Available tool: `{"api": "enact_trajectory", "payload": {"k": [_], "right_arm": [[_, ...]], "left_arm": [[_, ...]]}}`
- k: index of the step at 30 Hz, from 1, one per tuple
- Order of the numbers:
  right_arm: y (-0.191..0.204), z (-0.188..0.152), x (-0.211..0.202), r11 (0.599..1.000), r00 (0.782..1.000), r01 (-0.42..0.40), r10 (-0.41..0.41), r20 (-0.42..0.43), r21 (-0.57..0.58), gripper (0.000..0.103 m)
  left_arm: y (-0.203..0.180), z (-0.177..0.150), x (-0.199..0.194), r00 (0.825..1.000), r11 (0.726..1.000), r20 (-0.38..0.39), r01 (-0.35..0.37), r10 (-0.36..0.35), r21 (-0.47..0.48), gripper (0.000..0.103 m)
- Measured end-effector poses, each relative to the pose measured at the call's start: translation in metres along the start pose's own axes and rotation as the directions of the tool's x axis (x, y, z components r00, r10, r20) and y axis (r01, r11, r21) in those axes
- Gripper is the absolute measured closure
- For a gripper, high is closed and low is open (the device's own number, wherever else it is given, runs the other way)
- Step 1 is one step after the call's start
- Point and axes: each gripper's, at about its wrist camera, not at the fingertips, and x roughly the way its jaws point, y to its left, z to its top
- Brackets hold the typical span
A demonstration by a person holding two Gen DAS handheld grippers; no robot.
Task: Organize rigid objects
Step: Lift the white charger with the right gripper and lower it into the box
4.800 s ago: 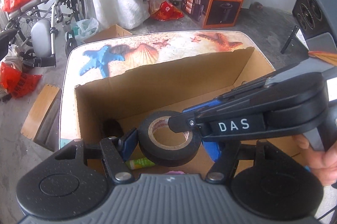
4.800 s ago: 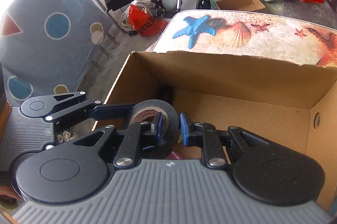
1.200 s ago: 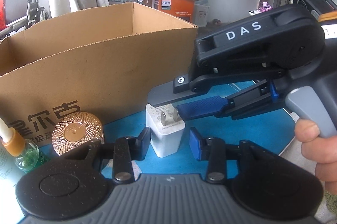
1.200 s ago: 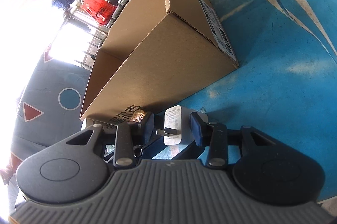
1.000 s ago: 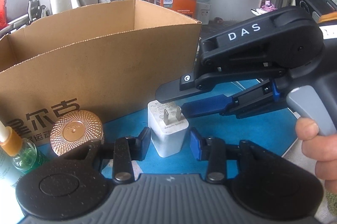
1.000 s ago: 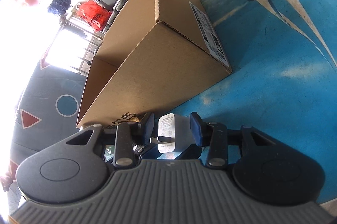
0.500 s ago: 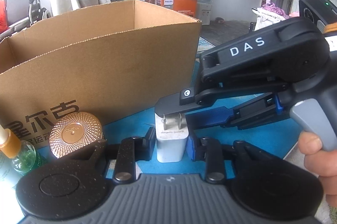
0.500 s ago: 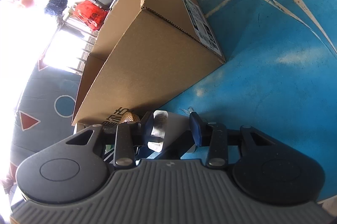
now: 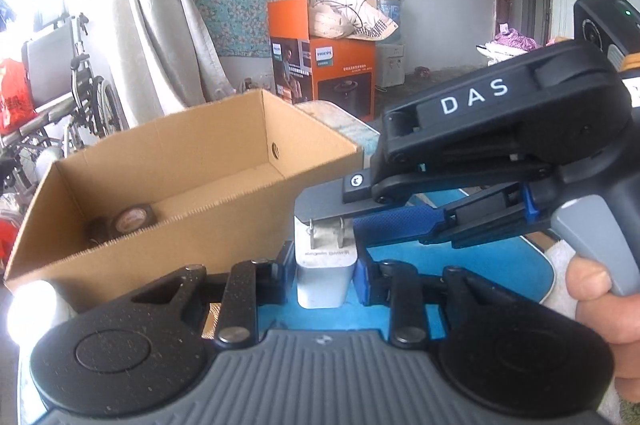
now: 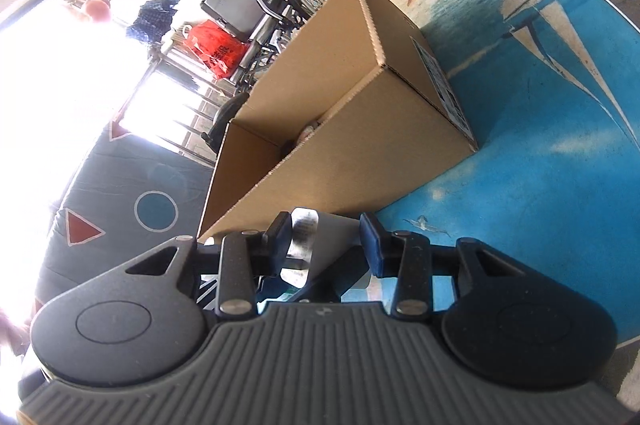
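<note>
My left gripper (image 9: 323,271) is shut on a white plug adapter (image 9: 325,277), prongs up, held above the blue table beside the open cardboard box (image 9: 168,237). My right gripper (image 10: 326,245) is open; its fingers straddle the adapter's top (image 10: 302,239) and one blue pad (image 9: 394,221) lies next to the prongs in the left wrist view. A black tape roll (image 9: 130,221) lies inside the box.
The box (image 10: 360,161) stands on a table with a blue sea print (image 10: 540,165). An orange carton (image 9: 324,73), a wheelchair (image 9: 68,81) and a curtain stand beyond the table. A hand (image 9: 600,301) holds the right gripper's handle.
My left gripper has closed on the adapter and lifted it, so the box interior now shows. The right gripper stays open around the adapter's top.
</note>
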Motion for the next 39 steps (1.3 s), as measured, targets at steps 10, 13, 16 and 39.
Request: {"api": "enact_trajectory", "payload": {"k": [10,13,16,39], "right_arm": [[0.081,0.080,0.030,0.977,0.999,-0.047,0.046,-0.008,-0.209,0.065],[0.097,0.112,0.063,0.969,0.999,-0.030,0.019,-0.048,-0.246,0.065],[0.101,0.141,0.101,0.966,0.995,-0.001,-0.025,-0.101,-0.257,0.065],[0.011,0.193,0.299,0.980,0.905,0.152,-0.191,-0.379,-0.131,0.064]], "left_arm": [[0.047,0.081,0.008,0.993,0.995,0.063,-0.092,0.095,-0.042,0.073],[0.074,0.102,0.032,0.995,0.989,0.003,-0.098,0.099,-0.108,0.073],[0.105,0.112,0.062,0.993,0.977,-0.082,-0.099,0.084,-0.187,0.073],[0.197,0.090,0.221,0.880,0.876,-0.475,-0.234,0.007,-0.422,0.075]]}}
